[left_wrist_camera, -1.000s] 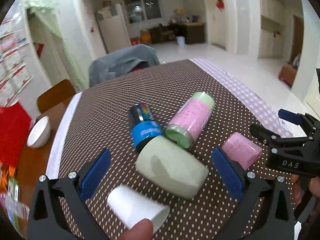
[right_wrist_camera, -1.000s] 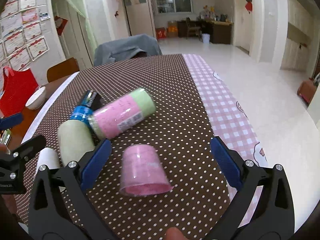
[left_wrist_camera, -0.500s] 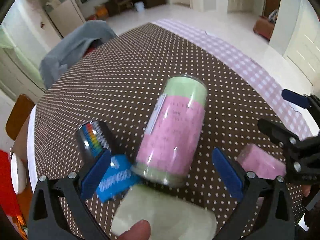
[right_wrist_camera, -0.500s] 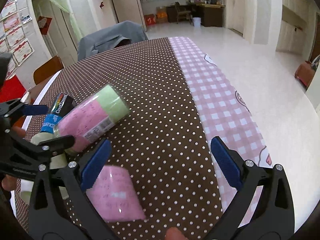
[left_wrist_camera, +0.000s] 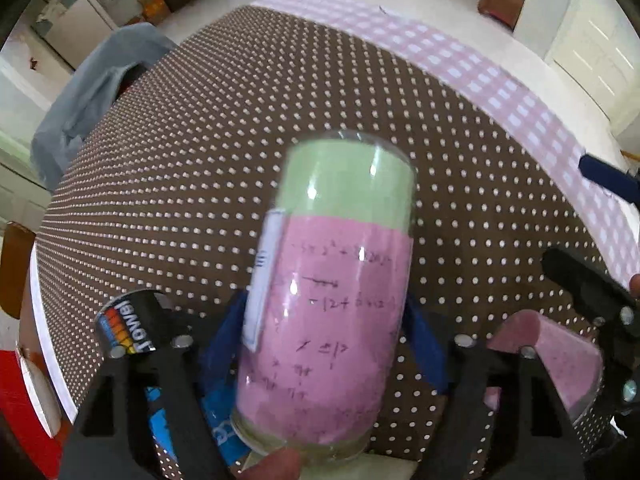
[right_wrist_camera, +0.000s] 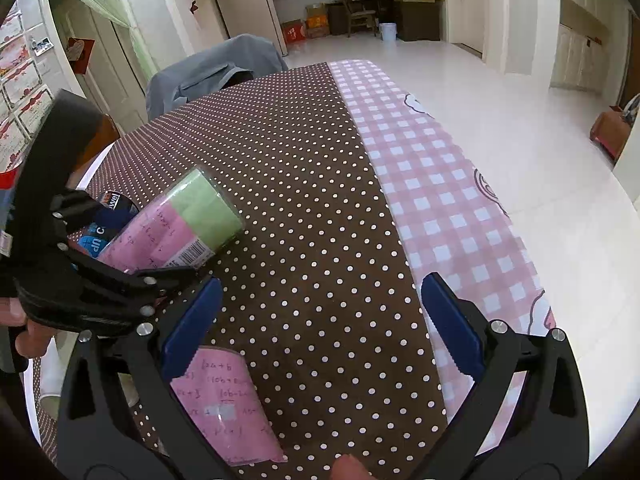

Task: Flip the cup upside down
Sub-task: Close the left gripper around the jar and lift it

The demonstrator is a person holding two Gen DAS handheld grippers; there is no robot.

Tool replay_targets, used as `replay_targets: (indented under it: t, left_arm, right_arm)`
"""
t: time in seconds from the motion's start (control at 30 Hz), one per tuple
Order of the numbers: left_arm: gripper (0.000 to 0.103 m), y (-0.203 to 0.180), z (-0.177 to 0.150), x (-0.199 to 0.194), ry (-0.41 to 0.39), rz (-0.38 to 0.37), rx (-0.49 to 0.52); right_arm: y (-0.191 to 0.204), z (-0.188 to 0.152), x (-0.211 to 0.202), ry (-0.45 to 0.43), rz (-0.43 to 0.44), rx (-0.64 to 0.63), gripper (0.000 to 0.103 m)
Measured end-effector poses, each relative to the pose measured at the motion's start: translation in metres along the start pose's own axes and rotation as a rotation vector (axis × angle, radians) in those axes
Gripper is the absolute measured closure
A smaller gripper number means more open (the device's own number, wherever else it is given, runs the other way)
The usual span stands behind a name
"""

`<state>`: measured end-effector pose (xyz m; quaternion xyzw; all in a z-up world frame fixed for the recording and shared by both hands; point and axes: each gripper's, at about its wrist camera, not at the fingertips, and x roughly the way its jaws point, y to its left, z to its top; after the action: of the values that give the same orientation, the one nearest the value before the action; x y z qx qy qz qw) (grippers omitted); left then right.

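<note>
A clear cup lined with pink and green paper (left_wrist_camera: 332, 312) lies on its side on the brown dotted tablecloth (left_wrist_camera: 200, 160). My left gripper (left_wrist_camera: 324, 344) is shut on it, blue pads against both sides near its open end. The cup also shows in the right wrist view (right_wrist_camera: 176, 228), with the left gripper (right_wrist_camera: 132, 280) around it. My right gripper (right_wrist_camera: 320, 320) is open and empty above the cloth. A small pink cup (right_wrist_camera: 224, 404) lies just inside its left finger; the same cup shows in the left wrist view (left_wrist_camera: 552, 356).
A dark can with a blue label (left_wrist_camera: 128, 324) lies left of the held cup. A pale green cup (left_wrist_camera: 328, 468) lies below it. A pink checked cloth (right_wrist_camera: 440, 184) covers the table's right side. A grey-draped chair (right_wrist_camera: 212, 72) stands at the far edge.
My left gripper moved forward over the pink and green cup and closed on it. My right gripper drew back slightly; the small pink cup now lies by its left finger.
</note>
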<state>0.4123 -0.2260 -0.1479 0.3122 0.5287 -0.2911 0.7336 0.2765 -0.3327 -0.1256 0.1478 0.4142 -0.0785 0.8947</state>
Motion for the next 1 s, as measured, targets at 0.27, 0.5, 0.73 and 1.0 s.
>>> replay_targets:
  t: [0.27,0.5,0.73,1.0]
  left_arm:
    - [0.032,0.007,0.002,-0.014,-0.063,-0.005,-0.048]
    - [0.032,0.007,-0.012,-0.062,-0.198,-0.004,-0.111]
    - [0.032,-0.004,-0.053,-0.122,-0.305,0.005,-0.148]
    - [0.032,-0.040,-0.137,-0.165,-0.374,0.020,-0.204]
  right_arm:
    - [-0.003,0.001,-0.001,-0.008,-0.013,0.010,0.005]
    - [-0.005,-0.002,-0.018,-0.037,-0.024,0.021,0.005]
    - [0.010,-0.015,-0.064,-0.105,-0.017,-0.013,0.005]
    - [0.032,-0.055,-0.110,-0.159,0.022,-0.090,0.005]
